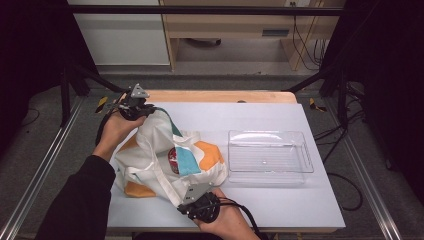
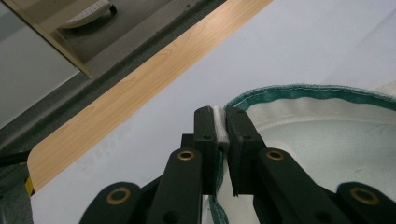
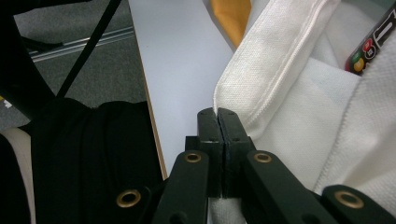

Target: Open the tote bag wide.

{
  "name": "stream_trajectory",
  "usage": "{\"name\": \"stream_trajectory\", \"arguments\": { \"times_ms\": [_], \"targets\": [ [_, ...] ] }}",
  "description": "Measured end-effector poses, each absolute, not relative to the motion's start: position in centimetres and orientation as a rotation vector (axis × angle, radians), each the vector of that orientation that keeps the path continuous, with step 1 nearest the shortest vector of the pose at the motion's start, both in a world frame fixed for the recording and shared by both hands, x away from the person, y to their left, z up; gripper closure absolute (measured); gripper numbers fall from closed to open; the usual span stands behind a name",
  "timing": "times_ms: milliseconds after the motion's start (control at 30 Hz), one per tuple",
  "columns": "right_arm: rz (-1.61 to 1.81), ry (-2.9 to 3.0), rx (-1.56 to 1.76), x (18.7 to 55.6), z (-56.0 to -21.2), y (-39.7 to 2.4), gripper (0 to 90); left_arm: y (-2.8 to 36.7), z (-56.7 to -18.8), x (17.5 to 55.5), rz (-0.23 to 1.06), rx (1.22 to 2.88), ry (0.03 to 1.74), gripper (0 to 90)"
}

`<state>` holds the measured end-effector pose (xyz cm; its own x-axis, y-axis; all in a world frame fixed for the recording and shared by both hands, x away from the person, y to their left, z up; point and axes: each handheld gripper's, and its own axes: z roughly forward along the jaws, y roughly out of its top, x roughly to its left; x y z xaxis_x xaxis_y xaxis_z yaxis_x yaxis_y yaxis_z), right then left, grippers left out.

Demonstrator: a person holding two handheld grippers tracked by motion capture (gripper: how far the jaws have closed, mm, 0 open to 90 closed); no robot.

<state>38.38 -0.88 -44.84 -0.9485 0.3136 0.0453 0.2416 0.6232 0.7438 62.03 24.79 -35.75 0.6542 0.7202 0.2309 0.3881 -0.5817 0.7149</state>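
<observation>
A white cloth bag (image 1: 165, 157) with orange and teal patches and a teal-trimmed rim lies on the left half of the white table. A red packaged item (image 1: 173, 159) shows through its mouth. My left gripper (image 1: 145, 107) is at the bag's far end, shut on the white rim (image 2: 220, 125) beside the teal edging (image 2: 308, 91). My right gripper (image 1: 186, 196) is at the near end, shut on the bag's white fabric (image 3: 261, 70). The two hold the bag's mouth stretched between them. A corner of a dark printed package (image 3: 373, 42) shows inside the bag.
A clear plastic tray (image 1: 270, 156) stands empty on the table to the right of the bag. The table's wooden far edge (image 1: 220, 96) lies just beyond the left gripper. Dark frame posts and cables surround the table.
</observation>
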Motion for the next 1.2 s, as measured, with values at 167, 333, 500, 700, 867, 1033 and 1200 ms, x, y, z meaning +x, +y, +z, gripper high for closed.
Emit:
{"name": "stream_trajectory", "arguments": {
  "times_ms": [167,333,500,700,867,1033,1200],
  "targets": [
    [1.216,2.749,0.448,38.3,-45.1,-0.9,89.6,25.1,-36.4,62.1,0.658,2.240,0.869,82.8],
    [1.207,2.745,0.454,38.4,-45.0,-1.0,89.2,25.4,-36.4,61.8,0.654,2.218,0.870,81.6],
    [1.272,2.702,0.474,38.6,-44.0,-1.7,74.5,25.7,-35.1,60.3,0.700,2.153,0.847,60.8],
    [1.340,2.622,0.491,38.3,-42.3,-2.6,62.6,26.2,-33.1,57.8,0.747,2.133,0.795,53.6],
    [1.351,2.593,0.491,38.1,-40.6,-2.8,60.0,26.9,-31.8,54.5,0.755,2.109,0.769,49.7],
    [1.311,2.571,0.452,38.1,-38.5,-2.1,59.4,27.5,-31.9,50.4,0.752,2.118,0.728,47.9],
    [1.249,2.526,0.441,38.8,-35.4,-1.3,57.2,27.2,-32.7,46.9,0.746,2.114,0.710,46.7]
  ]
}}
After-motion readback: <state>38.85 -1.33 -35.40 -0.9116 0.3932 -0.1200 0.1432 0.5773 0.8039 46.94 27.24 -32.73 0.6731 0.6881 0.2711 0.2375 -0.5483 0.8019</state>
